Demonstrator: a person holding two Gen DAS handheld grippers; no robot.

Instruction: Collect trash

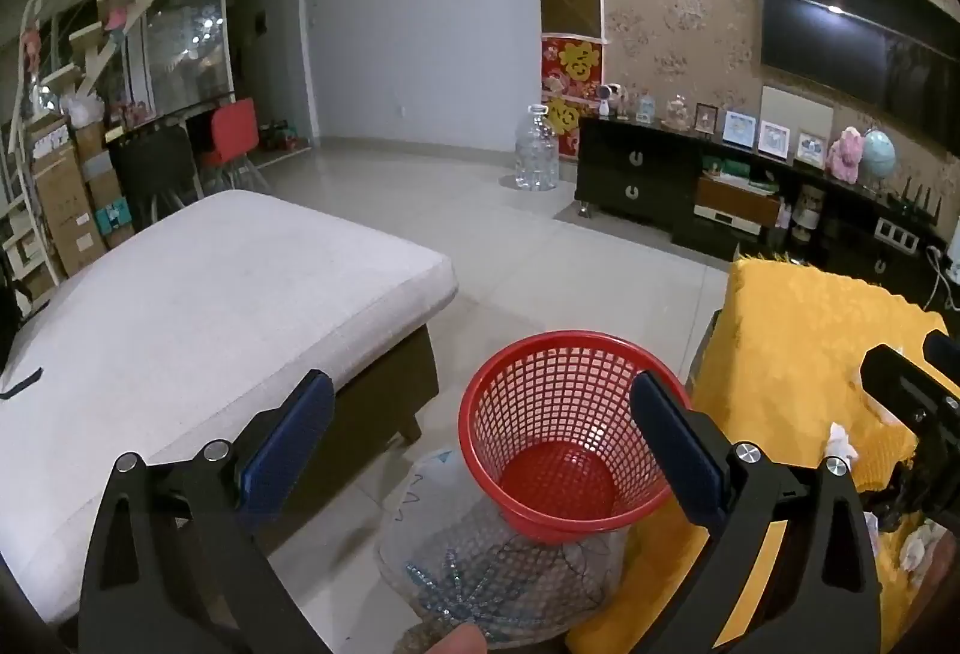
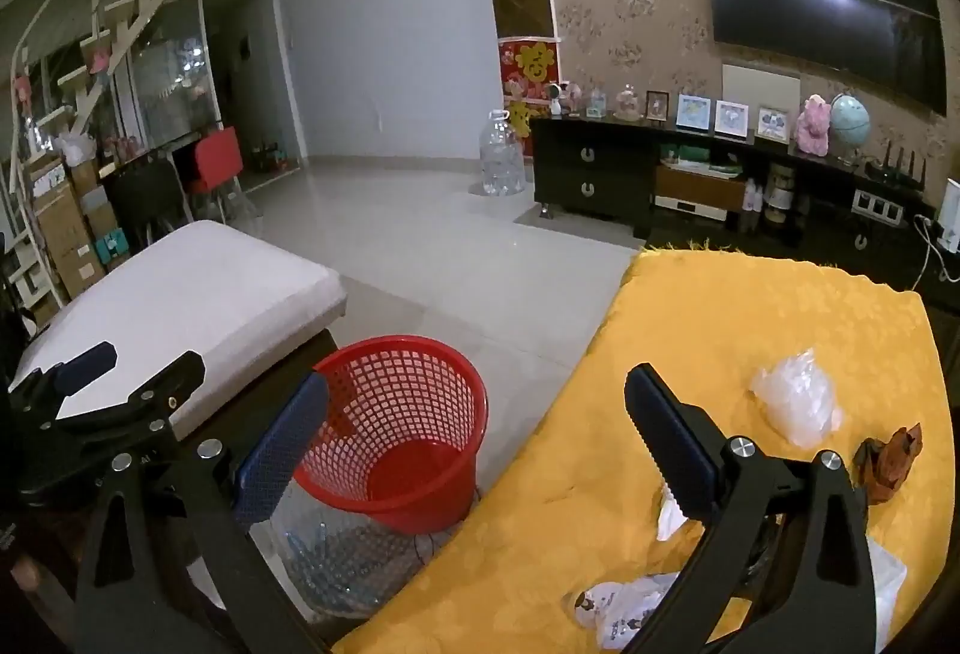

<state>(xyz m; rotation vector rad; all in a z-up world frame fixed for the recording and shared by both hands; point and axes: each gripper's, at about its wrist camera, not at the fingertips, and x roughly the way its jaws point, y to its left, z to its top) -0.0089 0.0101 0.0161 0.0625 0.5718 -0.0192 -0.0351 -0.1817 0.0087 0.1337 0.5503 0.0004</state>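
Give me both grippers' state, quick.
Left gripper: open, holding nothing, over the red basket.
Right gripper: open, holding nothing.

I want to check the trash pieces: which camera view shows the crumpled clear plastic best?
The right wrist view: the crumpled clear plastic lies unobstructed on the yellow cloth. The left wrist view does not show it clearly.
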